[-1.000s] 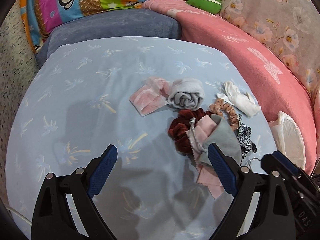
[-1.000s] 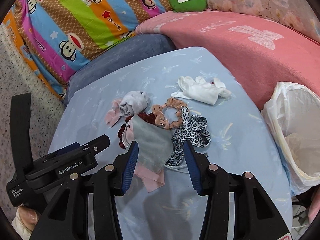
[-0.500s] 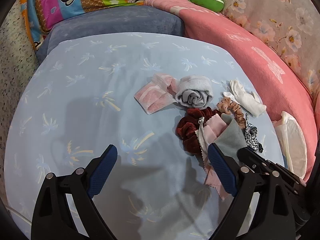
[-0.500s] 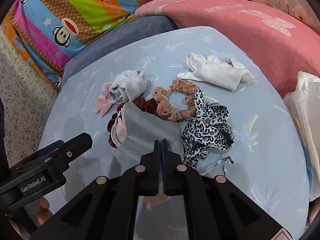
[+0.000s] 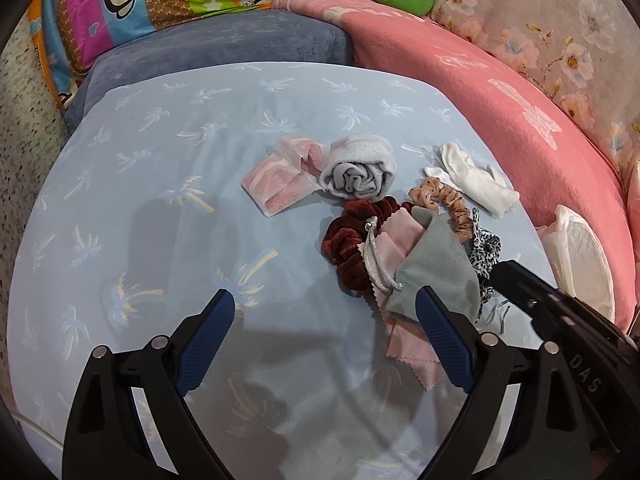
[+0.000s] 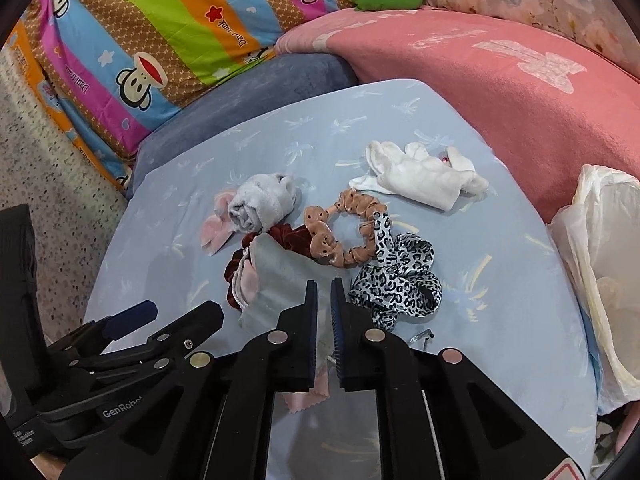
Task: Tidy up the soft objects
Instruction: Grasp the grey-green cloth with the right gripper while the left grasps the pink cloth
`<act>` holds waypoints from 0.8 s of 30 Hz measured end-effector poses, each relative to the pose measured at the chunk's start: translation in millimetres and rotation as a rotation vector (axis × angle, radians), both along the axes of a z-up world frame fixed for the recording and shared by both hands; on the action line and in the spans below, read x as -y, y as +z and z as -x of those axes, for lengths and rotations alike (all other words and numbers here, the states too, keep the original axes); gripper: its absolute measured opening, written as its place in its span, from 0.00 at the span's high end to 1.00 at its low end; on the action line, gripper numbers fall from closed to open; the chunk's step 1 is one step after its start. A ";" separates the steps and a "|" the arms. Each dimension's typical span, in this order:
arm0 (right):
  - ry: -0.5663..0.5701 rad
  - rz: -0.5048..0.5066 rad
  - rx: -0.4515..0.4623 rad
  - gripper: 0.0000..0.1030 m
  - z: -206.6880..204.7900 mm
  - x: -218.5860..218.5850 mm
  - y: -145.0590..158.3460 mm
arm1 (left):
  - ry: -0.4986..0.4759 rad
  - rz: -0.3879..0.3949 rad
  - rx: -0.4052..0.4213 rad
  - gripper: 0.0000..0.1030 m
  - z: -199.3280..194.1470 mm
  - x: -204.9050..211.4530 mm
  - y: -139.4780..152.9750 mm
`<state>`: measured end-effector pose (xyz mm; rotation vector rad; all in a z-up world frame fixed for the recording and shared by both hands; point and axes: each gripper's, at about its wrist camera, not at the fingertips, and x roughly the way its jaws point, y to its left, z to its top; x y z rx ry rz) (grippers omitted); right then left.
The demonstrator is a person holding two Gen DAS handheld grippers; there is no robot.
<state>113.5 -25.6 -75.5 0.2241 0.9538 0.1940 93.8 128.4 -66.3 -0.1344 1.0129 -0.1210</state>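
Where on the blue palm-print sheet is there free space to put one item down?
The sheet is bare to the left of the pink folded cloth and in front of the left hand-held gripper. It is crowded on the right, from the rolled grey sock to the white socks.

Black gripper (image 5: 320, 336), blue ribbed pads (image 5: 440, 336), silver screws

Ahead of your right gripper (image 6: 324, 292) lie a grey pouch (image 6: 280, 276), a black-and-white leopard-print band (image 6: 400, 276), a tan dotted scrunchie (image 6: 344, 232) and a maroon scrunchie (image 5: 348, 244). Beyond them you see a white cloth (image 6: 420, 178), a pink striped cloth (image 5: 280, 176), all on a pale blue palm-print sheet (image 5: 160, 160).
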 end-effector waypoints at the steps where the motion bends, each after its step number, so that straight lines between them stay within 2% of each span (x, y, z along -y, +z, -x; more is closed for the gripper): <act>1: 0.009 0.002 -0.011 0.91 -1.8 -2.7 -4.5 | 0.004 -0.002 -0.003 0.15 -0.5 -0.4 -0.4; 6: 0.024 0.012 -0.038 0.78 -9.6 -11.9 -18.7 | 0.038 -0.003 -0.017 0.15 -4.5 -9.3 -2.8; 10: 0.017 0.023 -0.035 0.77 -11.7 -13.4 -22.9 | 0.049 0.002 -0.018 0.15 -5.9 -12.5 -2.8; 13: 0.006 0.030 -0.022 0.68 -11.0 -11.9 -21.4 | 0.046 0.000 -0.017 0.15 -5.8 -10.7 -2.8; 15: -0.011 0.041 -0.008 0.58 -12.3 -10.0 -19.4 | 0.045 0.003 -0.017 0.15 -5.7 -11.5 -2.5; 19: -0.004 0.009 -0.027 0.56 -18.6 -5.0 -24.0 | 0.041 0.012 -0.020 0.15 -5.9 -11.2 -2.6; 20: -0.002 0.006 -0.040 0.59 -19.9 -4.5 -26.6 | 0.042 0.006 -0.020 0.15 -5.9 -10.1 -2.4; 21: 0.009 -0.004 -0.050 0.73 -20.3 -4.8 -28.7 | 0.040 0.005 -0.019 0.15 -6.2 -9.5 -2.3; 22: 0.021 -0.008 -0.060 0.83 -19.5 -5.8 -29.9 | 0.037 0.005 -0.020 0.15 -6.2 -9.0 -2.1; 23: 0.026 -0.007 -0.063 0.92 -17.9 -6.0 -30.1 | 0.036 0.003 -0.018 0.15 -6.1 -8.5 -1.5; 24: 0.028 -0.010 -0.060 0.95 -15.5 -5.5 -28.9 | 0.034 0.003 -0.016 0.15 -5.9 -8.1 -1.1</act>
